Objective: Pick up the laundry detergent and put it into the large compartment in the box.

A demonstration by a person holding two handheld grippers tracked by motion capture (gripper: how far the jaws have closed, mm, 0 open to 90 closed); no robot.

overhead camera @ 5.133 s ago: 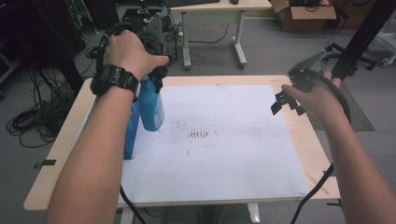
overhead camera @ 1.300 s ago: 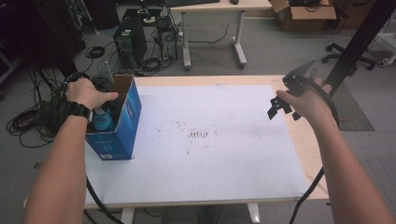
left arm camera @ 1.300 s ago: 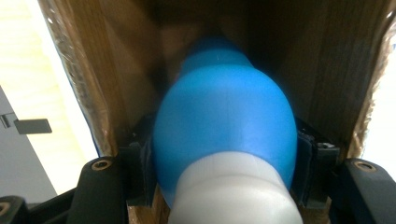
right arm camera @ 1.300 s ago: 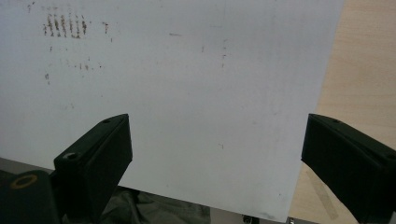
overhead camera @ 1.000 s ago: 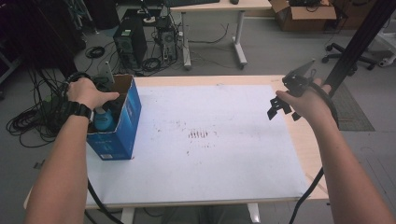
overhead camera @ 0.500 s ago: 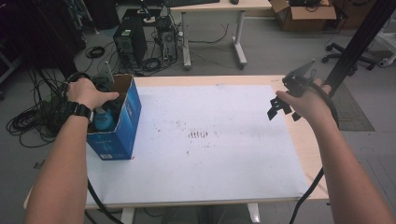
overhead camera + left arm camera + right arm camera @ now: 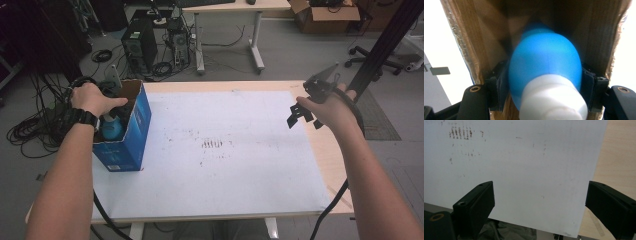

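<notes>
One blue bottle [image 7: 544, 67] stands inside one box [image 7: 131, 131].

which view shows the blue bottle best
The left gripper view: the blue bottle with its white cap sits close up between the left gripper jaws, inside the cardboard box. The high view shows just a bit of it in the box, under the hand.

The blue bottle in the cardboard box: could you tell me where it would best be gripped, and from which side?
Probably from above, through the open top of the box. The blue bottle stands upright inside, walls close around it, so only its rounded shoulder below the white cap can be reached.
</notes>
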